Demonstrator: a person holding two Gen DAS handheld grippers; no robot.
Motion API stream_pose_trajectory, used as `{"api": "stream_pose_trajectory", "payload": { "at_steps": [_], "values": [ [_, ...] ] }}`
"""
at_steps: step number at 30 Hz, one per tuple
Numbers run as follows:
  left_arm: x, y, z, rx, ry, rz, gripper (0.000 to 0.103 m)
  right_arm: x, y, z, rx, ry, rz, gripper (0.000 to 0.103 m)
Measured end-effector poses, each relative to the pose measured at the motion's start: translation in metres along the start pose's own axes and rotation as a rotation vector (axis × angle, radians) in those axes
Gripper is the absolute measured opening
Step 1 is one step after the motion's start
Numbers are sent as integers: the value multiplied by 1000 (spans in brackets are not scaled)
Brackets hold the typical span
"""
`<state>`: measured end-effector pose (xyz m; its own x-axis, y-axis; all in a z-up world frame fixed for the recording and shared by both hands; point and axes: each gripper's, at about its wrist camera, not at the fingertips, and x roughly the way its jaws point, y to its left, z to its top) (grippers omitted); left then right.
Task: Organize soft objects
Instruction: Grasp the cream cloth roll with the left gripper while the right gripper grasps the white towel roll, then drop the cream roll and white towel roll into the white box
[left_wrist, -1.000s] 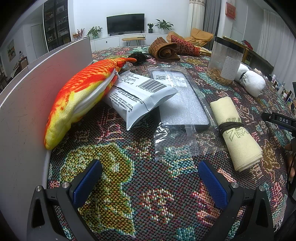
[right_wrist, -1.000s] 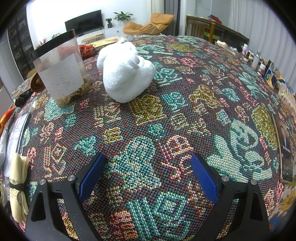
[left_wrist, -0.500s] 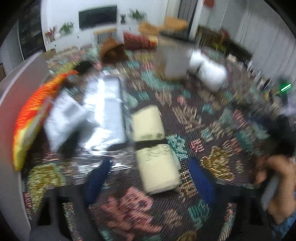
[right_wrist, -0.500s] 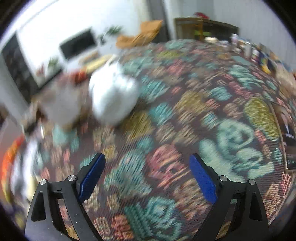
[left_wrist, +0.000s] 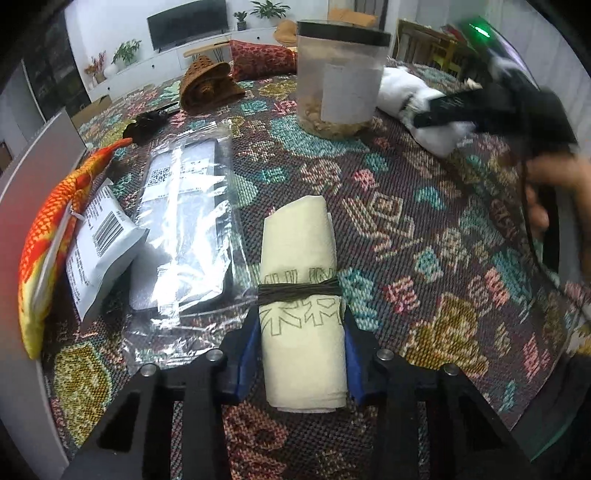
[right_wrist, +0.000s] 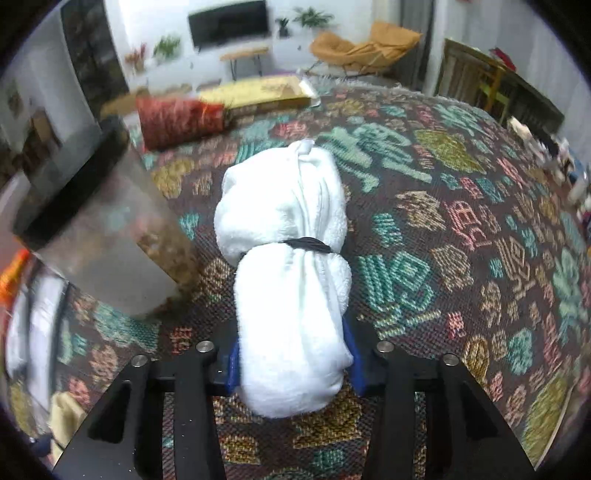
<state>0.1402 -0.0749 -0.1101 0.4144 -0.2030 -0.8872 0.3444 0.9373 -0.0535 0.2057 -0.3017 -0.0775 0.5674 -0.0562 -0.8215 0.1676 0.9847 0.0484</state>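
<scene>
The yellow cloth roll (left_wrist: 303, 291) is being clamped by the left gripper (left_wrist: 300, 356) and the white towel roll (right_wrist: 291, 295) by the right gripper (right_wrist: 293, 360), near each roll's end, both mid-tablecloth (left_wrist: 424, 229), jaws just closed, presumably for lifting.

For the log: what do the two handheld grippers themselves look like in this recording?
Both match: the left gripper and right gripper have black angular frames with cut-out openings, silver round bolt heads on the finger arms, and blue pads on the inner finger faces. Seen blurred from the left wrist view, the right unit is a black body with a green light.
</scene>
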Motion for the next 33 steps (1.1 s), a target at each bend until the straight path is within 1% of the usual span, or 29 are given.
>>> {"api": "stream_pose_trajectory", "payload": {
  "at_steps": [2,4,7,9,10,13,16,18,21,24,25,26,27,28,29,30,31,32,33],
  "values": [
    [-4,8,2,-50,-20,-75,38,-14,-13,-8,64,-27,24,41],
    [-19,14,1,-99,-60,-159,38,-38,-28,-18,134,-69,49,41],
    [-49,23,-2,-146,-118,-234,38,-73,-46,-26,194,-139,69,41],
    [-74,31,-4,-169,-160,-273,38,-93,-51,-27,207,-184,73,41],
    [-92,39,-6,-182,-192,-286,38,-107,-49,-27,200,-209,84,41],
    [-133,63,-7,-203,-262,-288,38,-147,-27,-24,147,-267,121,41],
    [-178,105,-15,-237,-336,-241,38,-182,18,-19,80,-313,199,41],
    [-206,140,-25,-266,-376,-173,38,-204,62,-18,23,-319,283,41],
    [-230,194,-42,-315,-397,-51,38,-227,125,-26,-55,-310,421,42],
    [-241,245,-63,-400,-379,44,38,-238,201,-34,-106,-251,600,42],
    [-246,265,-72,-433,-372,81,38,-238,230,-37,-120,-216,663,42],
    [-247,278,-78,-453,-367,111,38,-236,251,-40,-129,-189,707,42],
    [-249,295,-87,-472,-356,157,38,-234,282,-44,-139,-152,765,42],
    [-248,304,-93,-477,-345,183,39,-231,299,-49,-143,-131,798,47],
    [-246,313,-98,-484,-326,223,44,-227,318,-53,-149,-106,838,61],
    [-245,321,-108,-501,-305,268,51,-217,344,-58,-159,-50,891,71],
    [-241,330,-114,-523,-287,299,79,-208,359,-62,-167,6,925,80],
    [-236,340,-120,-560,-266,334,101,-199,368,-67,-170,60,937,78],
    [-235,342,-124,-585,-261,362,102,-190,372,-71,-170,103,934,78]
  ]
}}
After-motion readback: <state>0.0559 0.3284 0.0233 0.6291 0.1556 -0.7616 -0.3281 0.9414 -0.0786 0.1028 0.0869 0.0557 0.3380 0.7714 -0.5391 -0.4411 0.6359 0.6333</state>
